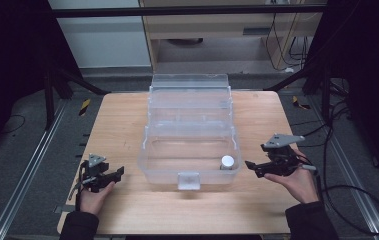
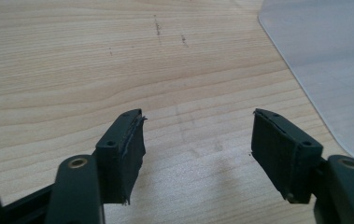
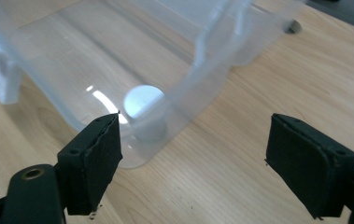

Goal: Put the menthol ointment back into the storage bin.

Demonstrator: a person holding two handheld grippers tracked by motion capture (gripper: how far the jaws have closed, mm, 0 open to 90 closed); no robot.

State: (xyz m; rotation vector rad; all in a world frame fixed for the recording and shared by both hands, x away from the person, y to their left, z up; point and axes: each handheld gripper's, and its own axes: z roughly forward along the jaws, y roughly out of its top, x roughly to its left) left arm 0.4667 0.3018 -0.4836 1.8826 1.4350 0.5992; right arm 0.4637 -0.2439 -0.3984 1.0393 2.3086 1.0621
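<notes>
Left gripper (image 1: 108, 176) is resting at the table's (image 1: 122, 125) near-left edge, jaws spread wide and gripping nothing, well apart from the clear plastic box (image 1: 189, 150). The box is sitting mid-table, lid open, long axis running left to right. A small white-capped jar (image 1: 227, 162) is standing upright in the box's near-right corner. Right gripper (image 1: 257, 167) is hovering just beside that corner, jaws likewise released and empty, pointing leftward at the box wall. Judgement: the right hand is nearer the jar, which is lying left of its jaws, behind the wall.

Clear box (image 1: 189, 130), white-capped jar (image 1: 227, 162), pale woodgrain table (image 1: 122, 130)
</notes>
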